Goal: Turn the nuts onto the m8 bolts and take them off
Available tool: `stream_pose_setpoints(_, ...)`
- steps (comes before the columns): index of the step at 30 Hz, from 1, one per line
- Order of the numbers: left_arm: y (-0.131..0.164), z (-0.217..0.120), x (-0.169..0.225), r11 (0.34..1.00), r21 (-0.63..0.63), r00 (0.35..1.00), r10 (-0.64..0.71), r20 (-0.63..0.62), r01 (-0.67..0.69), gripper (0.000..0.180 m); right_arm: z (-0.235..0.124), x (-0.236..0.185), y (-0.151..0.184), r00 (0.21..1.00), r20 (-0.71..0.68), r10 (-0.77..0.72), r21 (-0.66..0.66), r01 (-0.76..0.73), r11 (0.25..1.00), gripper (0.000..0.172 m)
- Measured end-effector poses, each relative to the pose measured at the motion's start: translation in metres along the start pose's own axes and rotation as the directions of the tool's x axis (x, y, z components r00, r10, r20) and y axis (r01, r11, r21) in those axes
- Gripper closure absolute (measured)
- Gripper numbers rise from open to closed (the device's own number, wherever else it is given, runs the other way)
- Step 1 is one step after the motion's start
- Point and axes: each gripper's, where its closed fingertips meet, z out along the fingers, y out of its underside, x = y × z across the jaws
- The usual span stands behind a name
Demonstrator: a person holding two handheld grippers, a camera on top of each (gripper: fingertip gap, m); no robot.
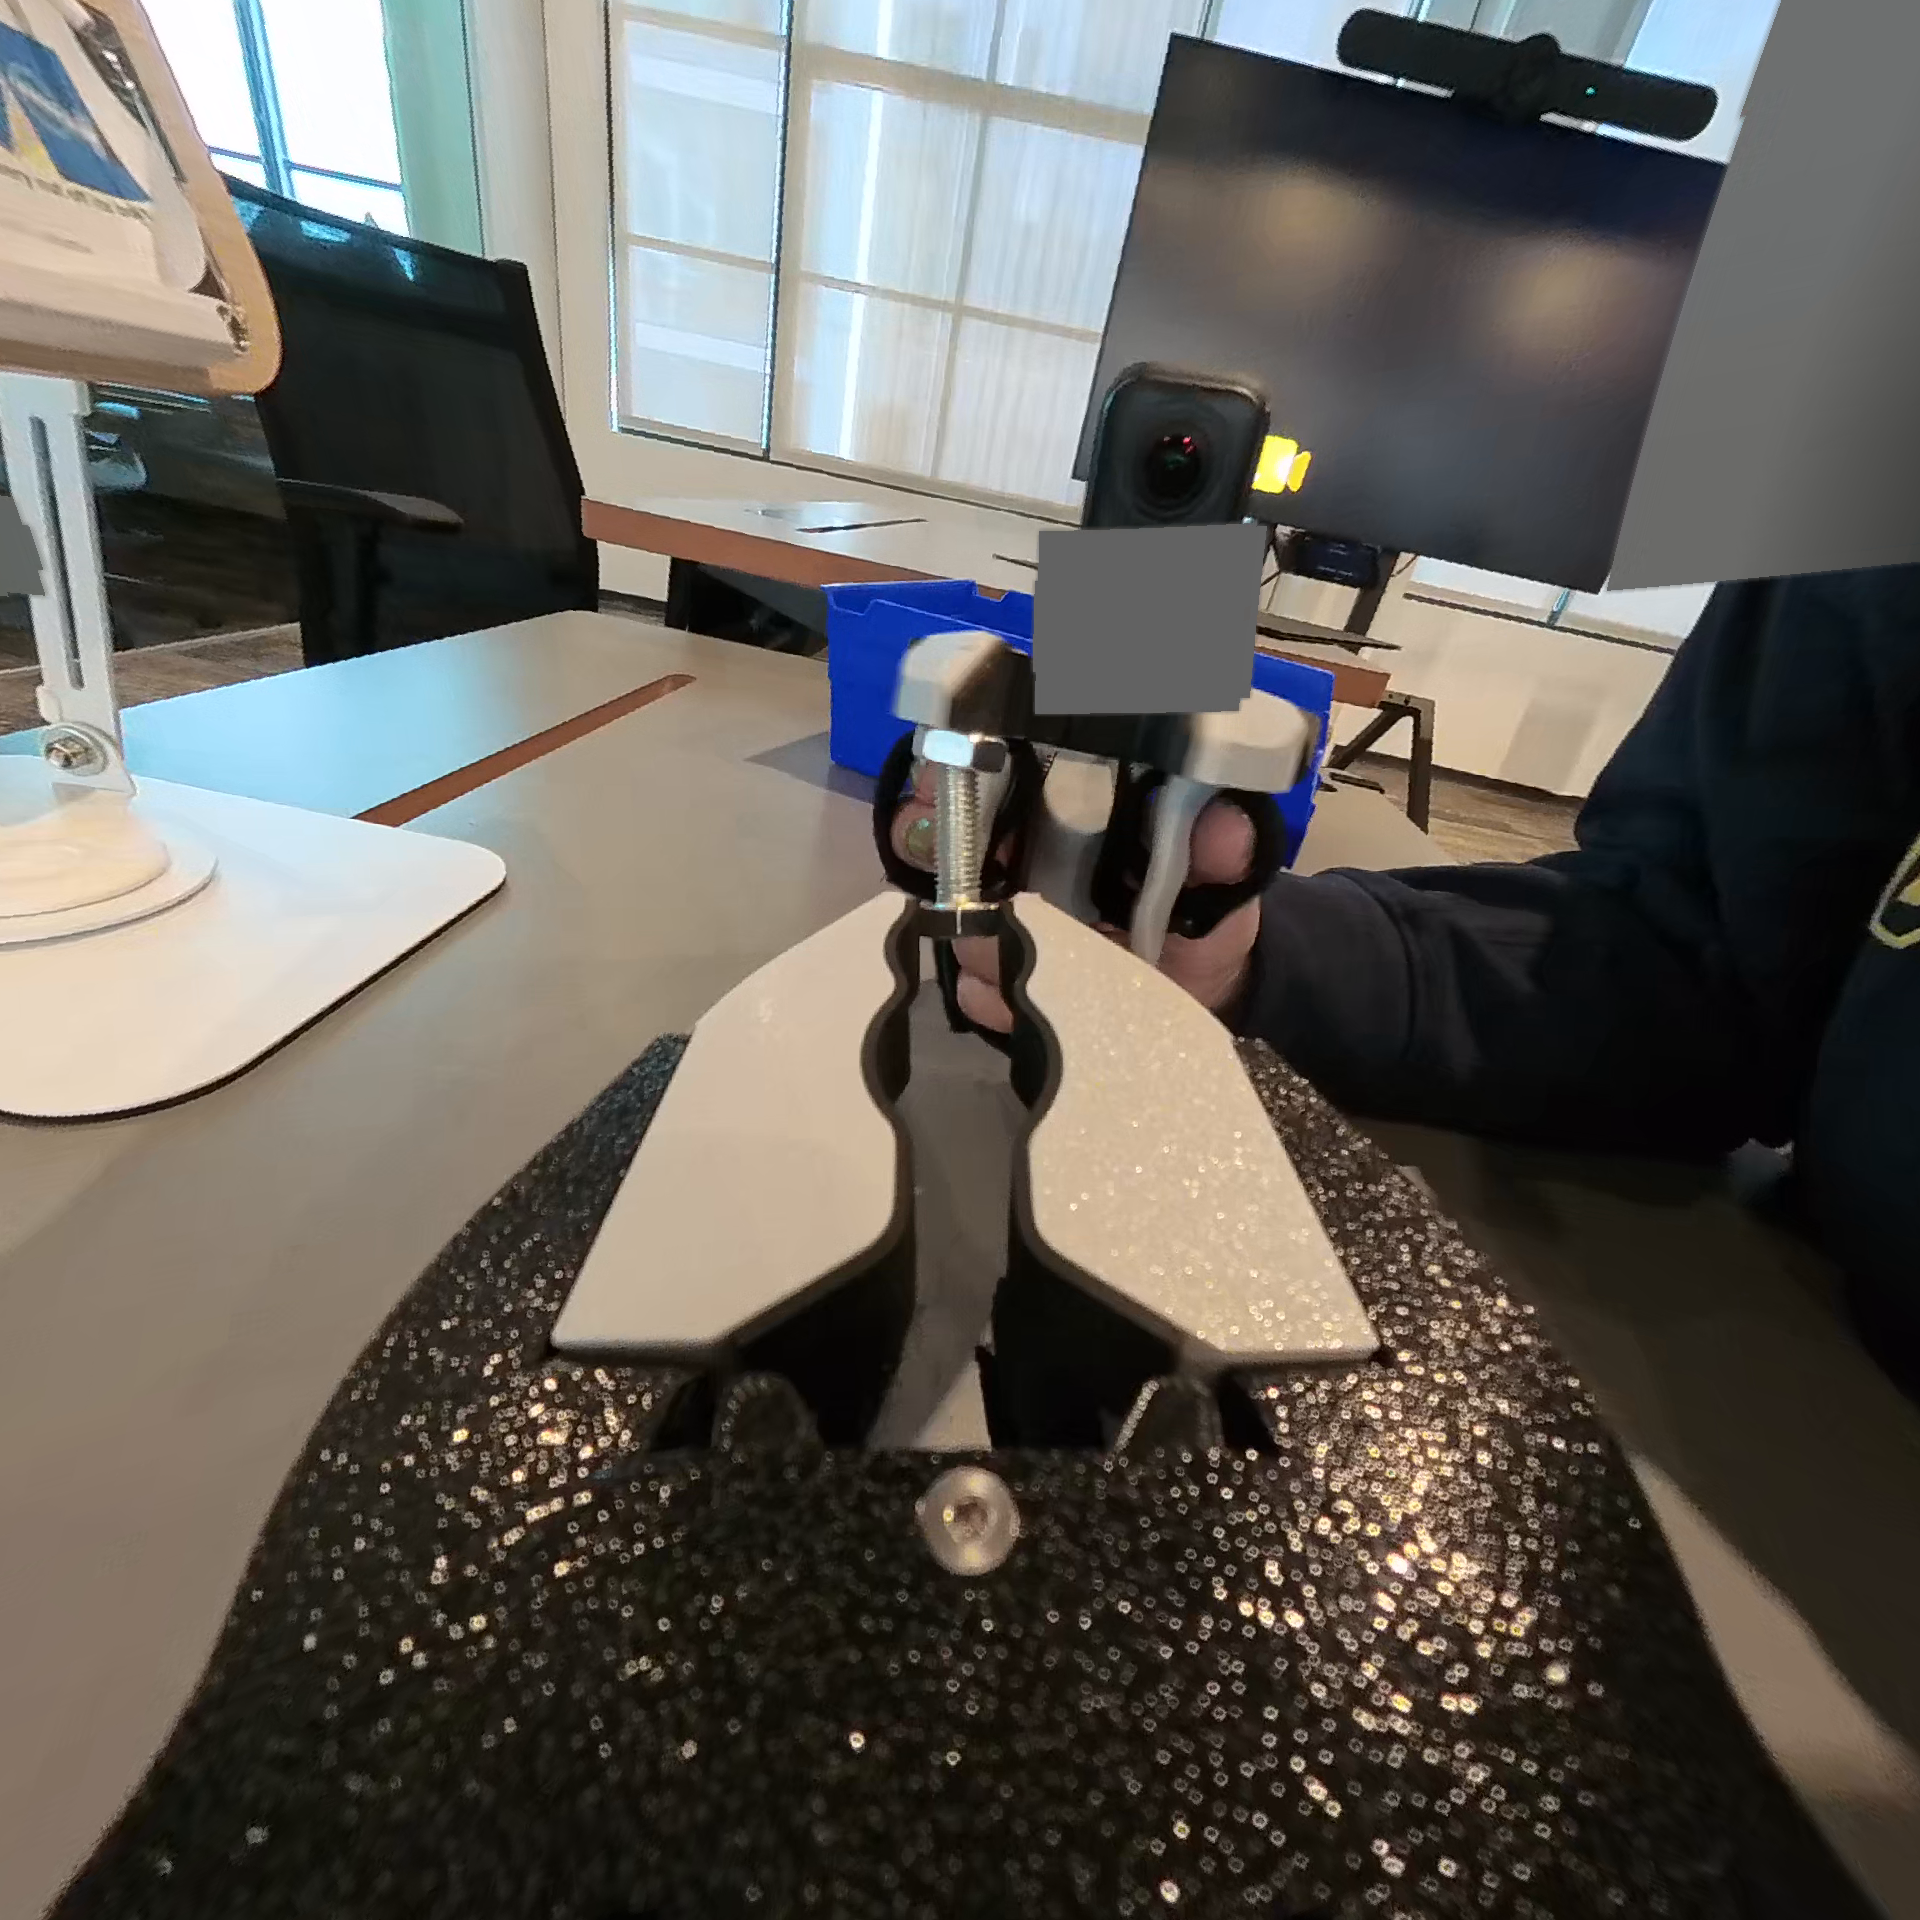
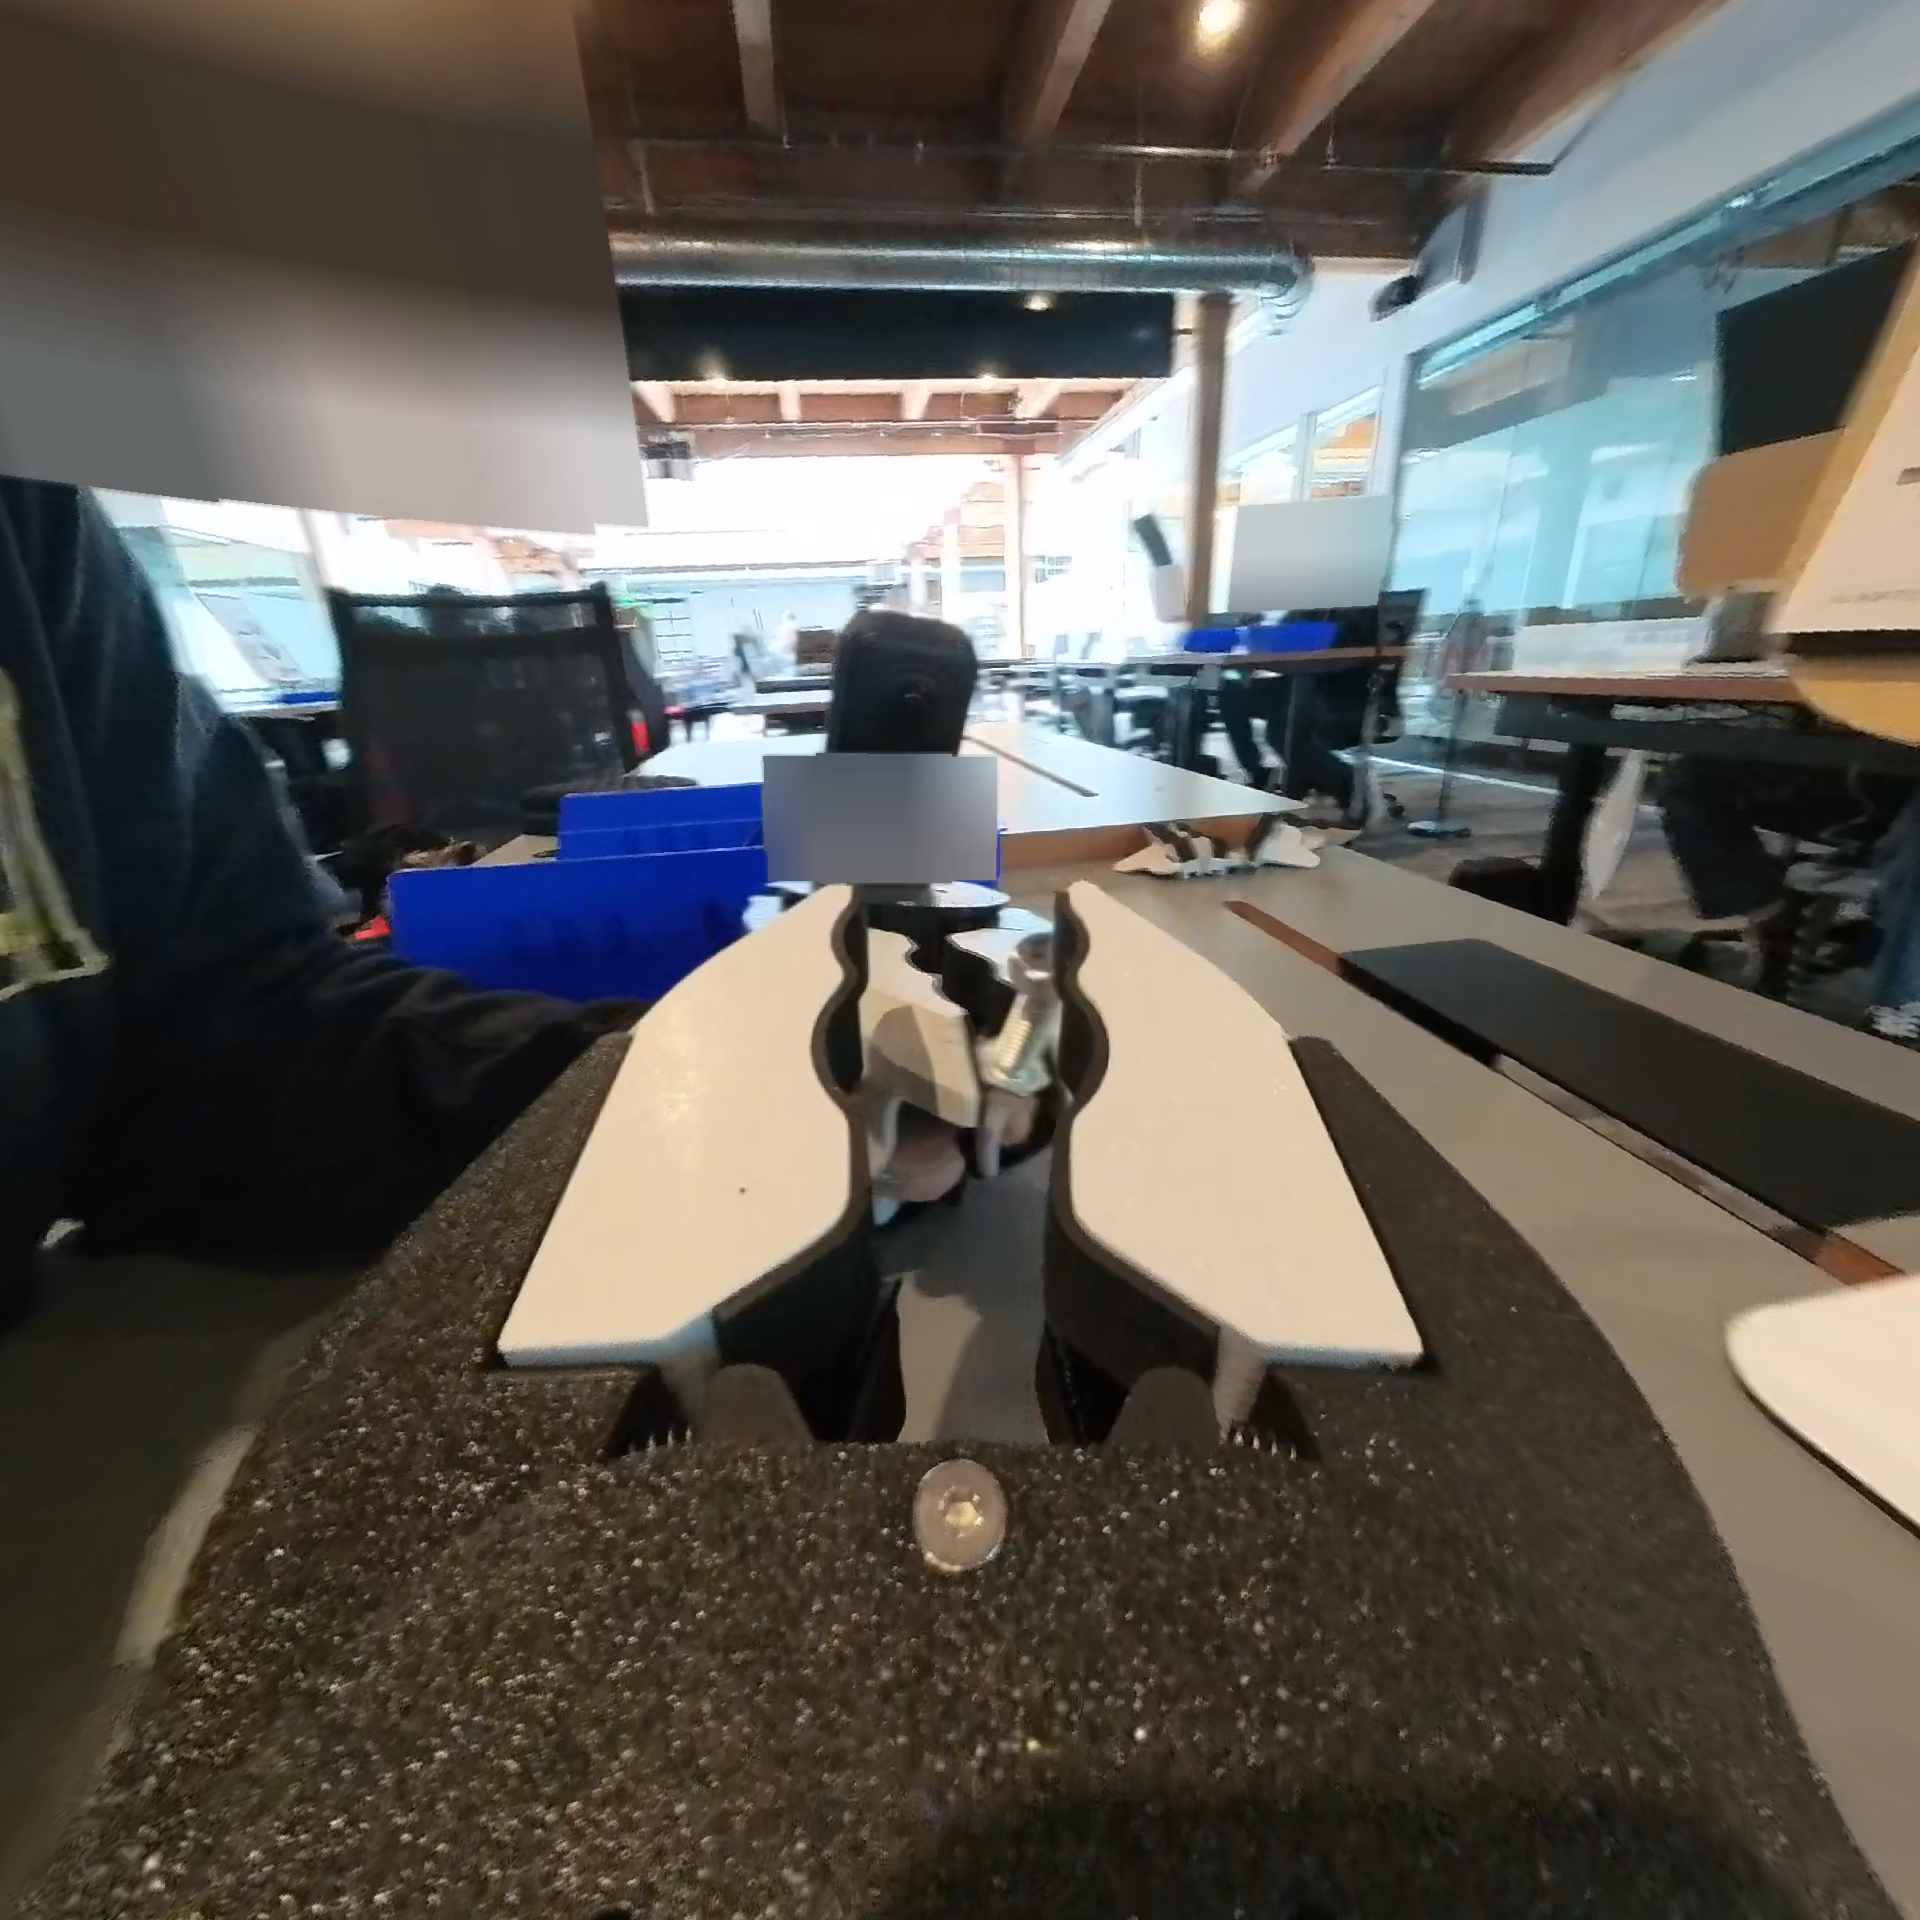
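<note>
A blue plastic bin (image 1: 883, 675), contents hidden, stands on the table behind the left gripper (image 1: 958, 920), pinching a threaded silver bolt (image 1: 958, 831); right gripper (image 2: 956, 935) spread.

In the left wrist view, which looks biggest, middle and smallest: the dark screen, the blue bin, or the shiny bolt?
1. Dark screen, though farthest away.
2. Blue bin, partly hidden by the other hand-held gripper.
3. Bolt, though nearest the camera.
</note>
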Motion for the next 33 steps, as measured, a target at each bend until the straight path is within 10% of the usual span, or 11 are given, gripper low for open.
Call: stream_pose_setpoints(33, -0.002, -0.002, -0.001, 1.0, 0.019, 1.0, -0.024, -0.008, 0.024, 0.167, -0.006, 0.008, -0.007, 0.998, -0.028, 0.053, 0.064, -0.051, 0.997, 0.139)
